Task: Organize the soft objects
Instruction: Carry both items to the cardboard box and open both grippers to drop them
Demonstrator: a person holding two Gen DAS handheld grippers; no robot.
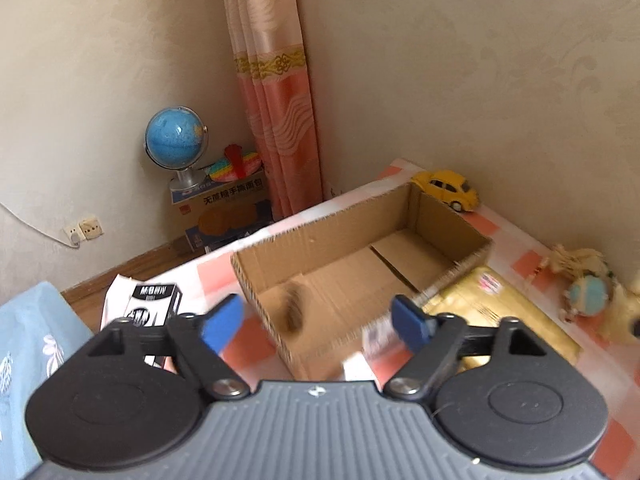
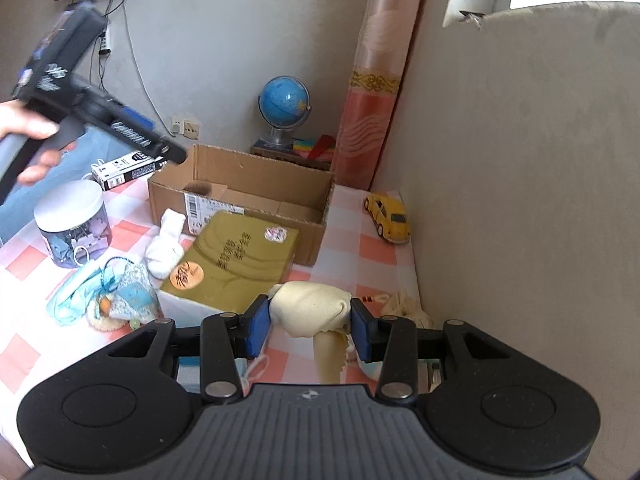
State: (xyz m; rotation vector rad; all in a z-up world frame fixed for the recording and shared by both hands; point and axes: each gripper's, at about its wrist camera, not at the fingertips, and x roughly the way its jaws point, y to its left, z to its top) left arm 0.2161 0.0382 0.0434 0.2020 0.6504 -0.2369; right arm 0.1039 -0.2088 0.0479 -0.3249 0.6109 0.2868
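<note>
The left gripper (image 1: 318, 320) hovers over one open cardboard box (image 1: 360, 264) on the desk (image 2: 344, 208) — its fingers apart, nothing between them. The right gripper (image 2: 310, 330) has its fingers clamped on one cream cloth bundle (image 2: 310, 308), just beside one gold box (image 2: 236, 264). Also on the desk — one white sock (image 2: 166, 246), one yellow toy car (image 2: 388, 218), one jar (image 2: 72, 228).

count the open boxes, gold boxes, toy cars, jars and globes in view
open box: 1
gold box: 1
toy car: 1
jar: 1
globe: 1
total: 5
</note>
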